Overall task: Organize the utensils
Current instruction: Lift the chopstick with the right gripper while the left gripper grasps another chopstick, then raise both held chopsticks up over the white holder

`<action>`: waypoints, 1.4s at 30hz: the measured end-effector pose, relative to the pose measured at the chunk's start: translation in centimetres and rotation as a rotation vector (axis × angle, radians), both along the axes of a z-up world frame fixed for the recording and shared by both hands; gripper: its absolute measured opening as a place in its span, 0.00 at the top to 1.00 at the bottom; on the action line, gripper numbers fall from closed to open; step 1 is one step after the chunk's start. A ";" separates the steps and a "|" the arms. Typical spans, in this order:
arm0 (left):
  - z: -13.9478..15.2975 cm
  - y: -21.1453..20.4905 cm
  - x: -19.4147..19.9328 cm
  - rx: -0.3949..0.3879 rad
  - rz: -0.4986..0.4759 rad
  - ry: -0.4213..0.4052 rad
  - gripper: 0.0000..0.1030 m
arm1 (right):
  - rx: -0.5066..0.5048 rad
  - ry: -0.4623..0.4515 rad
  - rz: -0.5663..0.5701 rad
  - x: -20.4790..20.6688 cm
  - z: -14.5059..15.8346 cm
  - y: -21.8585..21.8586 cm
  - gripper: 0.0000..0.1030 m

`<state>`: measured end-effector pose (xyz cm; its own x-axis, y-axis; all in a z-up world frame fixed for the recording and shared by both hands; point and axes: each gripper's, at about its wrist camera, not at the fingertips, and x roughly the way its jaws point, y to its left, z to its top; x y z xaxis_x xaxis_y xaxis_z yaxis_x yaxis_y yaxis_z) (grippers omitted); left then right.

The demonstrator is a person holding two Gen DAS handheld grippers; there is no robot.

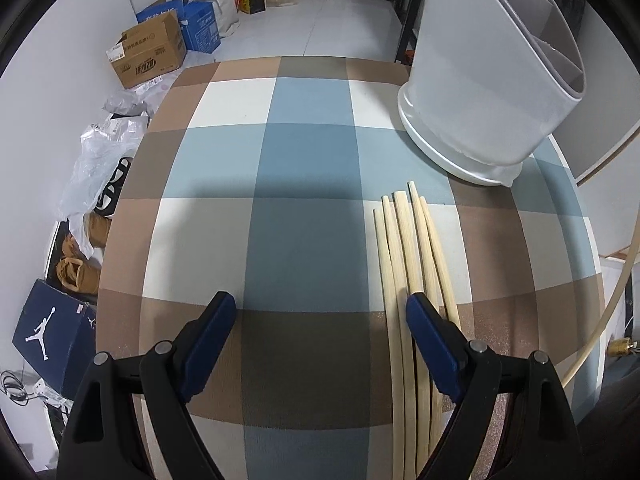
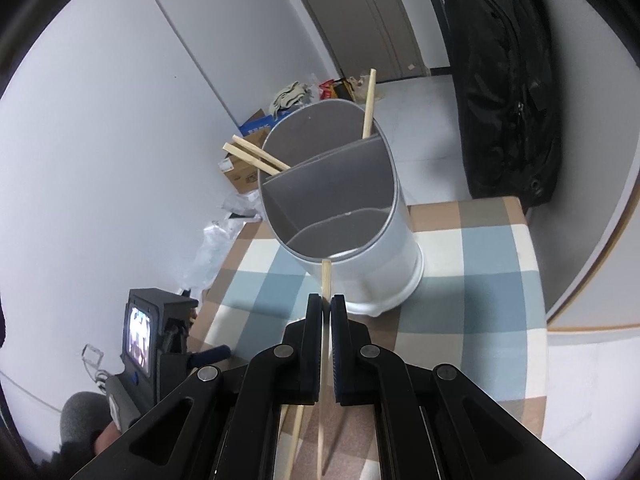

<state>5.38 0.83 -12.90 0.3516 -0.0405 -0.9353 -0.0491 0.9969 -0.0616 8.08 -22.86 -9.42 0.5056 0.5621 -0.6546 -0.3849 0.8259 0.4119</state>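
Note:
Several pale wooden chopsticks (image 1: pixel 408 256) lie side by side on the checked tablecloth (image 1: pixel 288 152). My left gripper (image 1: pixel 320 304) hangs open just above the cloth, its right finger (image 1: pixel 430 340) over the chopsticks and nothing between the pads. A grey divided utensil holder (image 2: pixel 340 208) stands at the back, seen as holder (image 1: pixel 488 80) at the upper right of the left wrist view. Three chopsticks (image 2: pixel 256 156) lean in its far compartment. My right gripper (image 2: pixel 326 300) is shut on one chopstick (image 2: pixel 325 280), whose tip reaches the holder's near rim.
Cardboard boxes (image 1: pixel 148 52), plastic bags and shoes lie on the floor left of the table. A black bag (image 2: pixel 504 80) hangs by the door behind the table. The other hand-held device (image 2: pixel 152 340) shows at lower left in the right wrist view.

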 end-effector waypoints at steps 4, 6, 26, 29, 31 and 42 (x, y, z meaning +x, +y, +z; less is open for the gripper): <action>0.0 0.2 -0.2 -0.002 -0.002 0.001 0.18 | 0.022 0.023 0.000 0.3 -0.7 -0.6 0.97; 0.0 0.5 -0.2 -0.004 0.009 0.002 0.18 | 0.019 0.018 0.005 0.3 -0.7 -0.6 0.97; 0.0 -0.7 1.8 0.045 -0.047 -0.016 0.53 | 0.046 0.040 0.005 1.6 -1.1 -0.3 0.96; 0.2 -1.6 1.9 0.044 -0.091 -0.024 0.77 | 0.052 0.052 -0.001 2.0 -1.3 -0.5 0.96; 0.2 -2.3 1.9 0.055 -0.127 -0.029 0.89 | 0.056 0.053 -0.002 2.1 -1.3 -0.6 0.96; 1.9 -0.8 1.7 -0.045 -0.017 -0.104 0.98 | 0.049 -0.010 0.018 1.2 0.4 -0.2 0.96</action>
